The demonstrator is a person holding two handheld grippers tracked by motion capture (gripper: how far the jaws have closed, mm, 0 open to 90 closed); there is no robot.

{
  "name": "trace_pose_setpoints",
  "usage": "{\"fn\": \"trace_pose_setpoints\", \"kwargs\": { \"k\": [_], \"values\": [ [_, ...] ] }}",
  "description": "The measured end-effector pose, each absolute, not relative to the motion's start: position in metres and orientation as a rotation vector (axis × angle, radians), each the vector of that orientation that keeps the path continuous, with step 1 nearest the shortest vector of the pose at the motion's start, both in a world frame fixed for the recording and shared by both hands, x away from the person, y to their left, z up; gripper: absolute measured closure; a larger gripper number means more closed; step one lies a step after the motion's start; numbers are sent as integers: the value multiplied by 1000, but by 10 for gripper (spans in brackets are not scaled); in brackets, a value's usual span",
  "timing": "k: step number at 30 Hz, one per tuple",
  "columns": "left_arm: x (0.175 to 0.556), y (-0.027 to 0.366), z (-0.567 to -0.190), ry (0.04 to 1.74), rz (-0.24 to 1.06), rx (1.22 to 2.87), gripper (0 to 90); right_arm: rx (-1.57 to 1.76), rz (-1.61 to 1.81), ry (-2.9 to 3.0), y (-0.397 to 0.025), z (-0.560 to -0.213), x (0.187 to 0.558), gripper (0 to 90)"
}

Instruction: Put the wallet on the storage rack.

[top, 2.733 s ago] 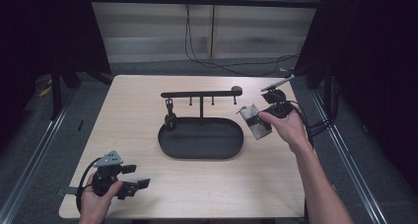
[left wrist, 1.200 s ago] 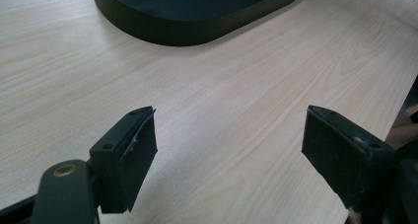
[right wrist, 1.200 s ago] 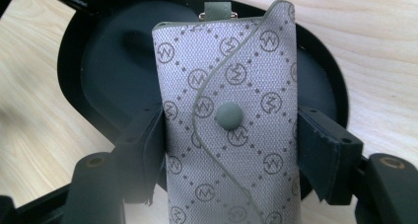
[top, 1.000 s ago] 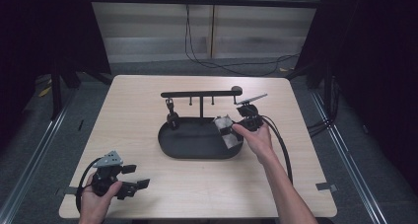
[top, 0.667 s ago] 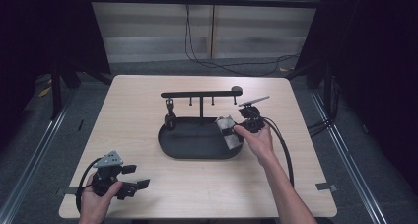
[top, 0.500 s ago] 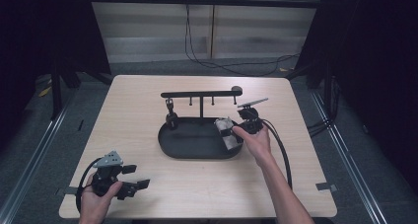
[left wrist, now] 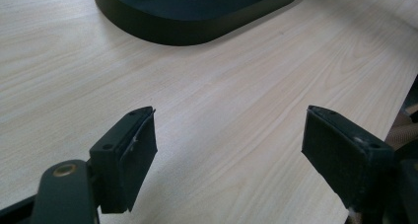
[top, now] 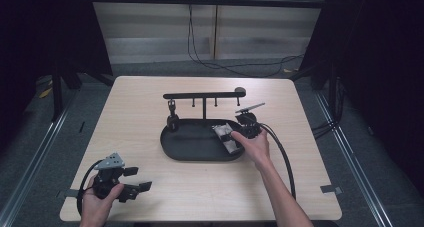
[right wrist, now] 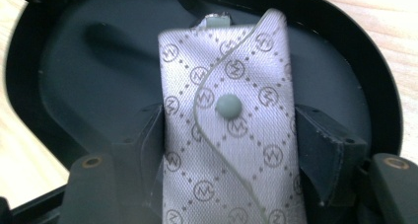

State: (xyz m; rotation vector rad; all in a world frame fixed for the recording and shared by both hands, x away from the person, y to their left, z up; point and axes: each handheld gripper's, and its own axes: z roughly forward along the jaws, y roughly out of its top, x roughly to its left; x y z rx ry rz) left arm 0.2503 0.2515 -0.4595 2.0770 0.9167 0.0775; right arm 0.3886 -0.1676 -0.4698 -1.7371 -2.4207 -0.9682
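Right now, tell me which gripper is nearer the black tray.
Right. The right gripper is over the black tray, jaws clamped on a patterned pouch. The left gripper rests open near the table's front-left corner, apart from the tray.

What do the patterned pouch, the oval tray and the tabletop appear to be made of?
The pouch, gripped between the right gripper jaws, looks like woven silvery-grey fabric: fine weave, slight sheen, printed monogram lattice, a matte snap button. The tray looks like matte black plastic or coated metal; smooth, dull, hard to tell which. The tabletop shows pale wood grain, possibly laminate.
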Motion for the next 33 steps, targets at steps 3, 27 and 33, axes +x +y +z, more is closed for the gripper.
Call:
{"fn": "trace_pose_setpoints", "kwargs": {
  "k": [3, 27, 33],
  "values": [
    [250, 252, -459, 919, 78, 2073, 208, -1752, -1014, -2396, -170, -467, 388, 389],
    [250, 253, -459, 964, 72, 2000, 233, -1729, -1291, -2471, -224, -445, 339, 180],
    [249, 253, -459, 963, 72, 2002, 233, -1738, -1322, -2475, -242, -442, 320, 171]
  ]
}}
